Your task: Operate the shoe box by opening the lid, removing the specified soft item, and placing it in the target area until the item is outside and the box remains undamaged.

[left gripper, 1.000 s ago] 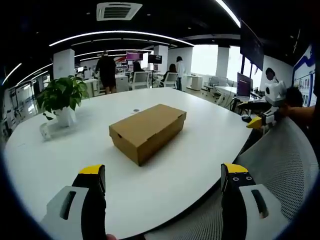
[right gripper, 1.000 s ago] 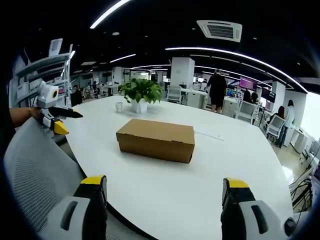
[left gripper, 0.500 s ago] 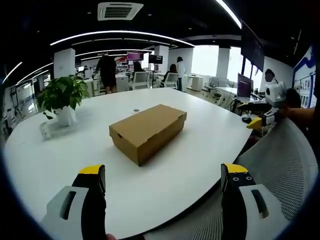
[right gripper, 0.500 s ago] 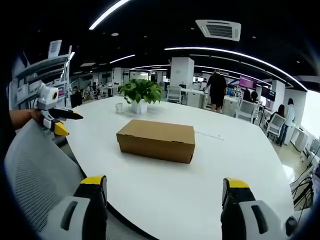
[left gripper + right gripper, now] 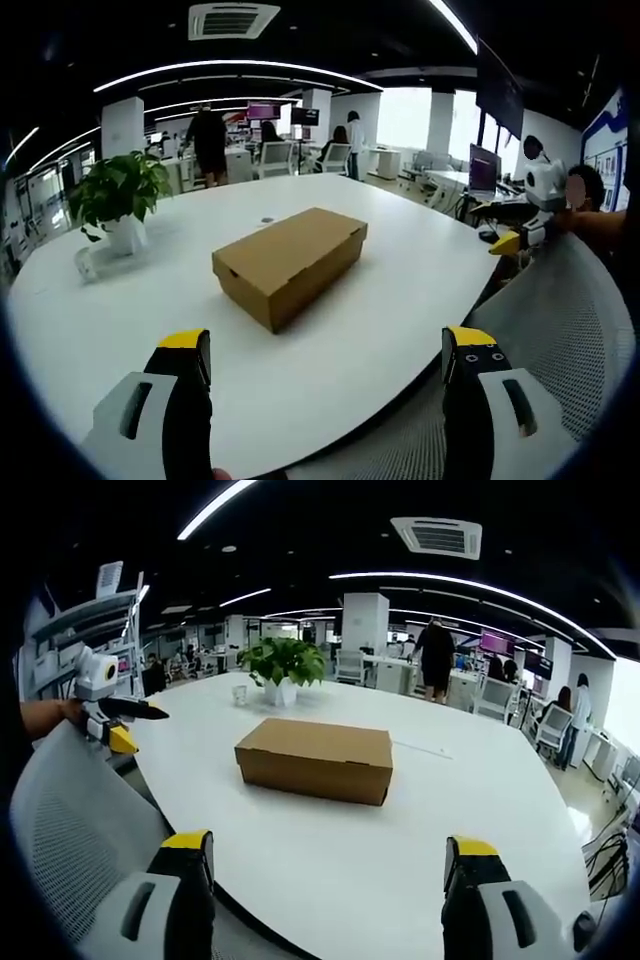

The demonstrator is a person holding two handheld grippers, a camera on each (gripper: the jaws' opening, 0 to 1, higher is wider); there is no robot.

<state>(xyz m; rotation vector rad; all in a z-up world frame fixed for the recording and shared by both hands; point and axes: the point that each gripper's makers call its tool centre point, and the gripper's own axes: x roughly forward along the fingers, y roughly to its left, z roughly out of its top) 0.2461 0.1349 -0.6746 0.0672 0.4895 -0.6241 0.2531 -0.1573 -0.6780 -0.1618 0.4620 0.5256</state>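
A closed brown cardboard shoe box [image 5: 289,261] lies on the round white table [image 5: 380,300]; from the other side the shoe box [image 5: 316,759] shows its long side, lid down. My left gripper [image 5: 330,370] is open, held short of the table's near edge, well back from the box. Over the near table edge my right gripper [image 5: 330,865] is open too, nothing between its jaws. The right gripper [image 5: 525,235] appears at the far right of the left gripper view, and the left gripper [image 5: 112,720] at the far left of the right gripper view. No soft item is visible.
A potted green plant [image 5: 118,200] and a small glass [image 5: 238,694] stand near the table's far edge. A grey mesh chair back [image 5: 565,340] sits below the grippers, seen as chair back [image 5: 70,830] in the right gripper view. People and desks fill the office behind.
Only small camera drift: the box sits slightly lower-left in the left gripper view and a touch right in the right gripper view. Both grippers stay open.
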